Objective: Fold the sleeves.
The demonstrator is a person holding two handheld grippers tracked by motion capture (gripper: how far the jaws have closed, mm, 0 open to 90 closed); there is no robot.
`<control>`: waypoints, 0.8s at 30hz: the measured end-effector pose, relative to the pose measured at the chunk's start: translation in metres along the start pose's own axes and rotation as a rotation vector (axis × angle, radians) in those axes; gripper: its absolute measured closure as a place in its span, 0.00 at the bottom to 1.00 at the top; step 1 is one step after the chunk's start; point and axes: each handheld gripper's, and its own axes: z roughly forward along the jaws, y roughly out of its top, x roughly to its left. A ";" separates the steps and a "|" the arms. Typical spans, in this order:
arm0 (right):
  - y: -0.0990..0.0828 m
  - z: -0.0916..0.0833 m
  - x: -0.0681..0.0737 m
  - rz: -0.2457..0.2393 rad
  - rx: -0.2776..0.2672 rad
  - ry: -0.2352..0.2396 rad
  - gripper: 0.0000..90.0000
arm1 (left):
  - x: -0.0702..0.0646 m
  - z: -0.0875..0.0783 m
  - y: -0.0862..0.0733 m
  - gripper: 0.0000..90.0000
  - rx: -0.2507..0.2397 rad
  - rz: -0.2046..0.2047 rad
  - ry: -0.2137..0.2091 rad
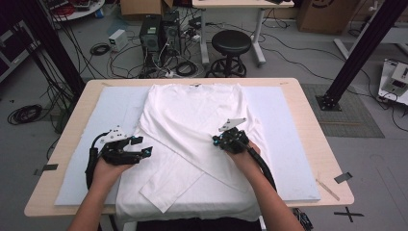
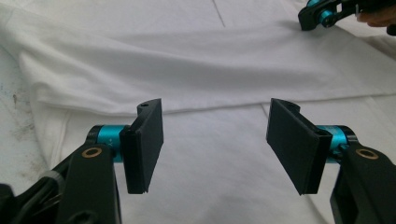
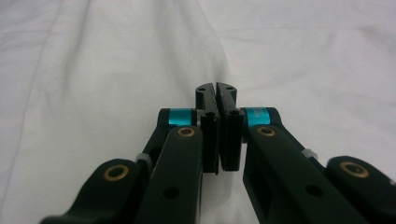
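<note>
A white T-shirt (image 1: 192, 115) lies flat on the padded table with its collar at the far side. One side is folded in along a diagonal crease, and a sleeve (image 1: 171, 180) sticks out near the front. My left gripper (image 1: 143, 146) hovers at the shirt's left edge. Its jaws stand wide open over the cloth (image 2: 210, 74) with nothing between its pads (image 2: 217, 144). My right gripper (image 1: 216, 140) rests on the right half of the shirt. Its jaws are shut pad to pad (image 3: 217, 91), and I see no cloth between them. A soft ridge of fabric (image 3: 205, 42) runs away from the tips. The right gripper (image 2: 322, 14) is in the left gripper view's top right corner.
A pale pad (image 1: 288, 144) covers most of the wooden table (image 1: 293, 85). Beyond the far edge stand a black stool (image 1: 231, 45), computer towers (image 1: 151, 31) and tangled cables on the floor. Black frame posts (image 1: 356, 53) rise at both sides.
</note>
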 end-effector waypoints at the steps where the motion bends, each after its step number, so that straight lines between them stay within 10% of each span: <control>1: -0.001 -0.002 -0.002 0.011 0.000 -0.008 0.99 | 0.000 0.000 0.000 0.41 0.000 0.000 0.000; 6: -0.016 0.001 -0.013 0.054 0.041 -0.034 0.99 | -0.001 0.000 -0.001 0.41 0.002 -0.004 0.001; 13: -0.021 -0.032 -0.017 0.101 -0.077 -0.023 0.81 | 0.000 0.001 -0.001 0.41 0.007 -0.003 -0.002; 24: -0.077 -0.070 -0.011 0.060 -0.019 -0.031 0.72 | -0.001 0.000 0.001 0.41 -0.003 0.002 -0.004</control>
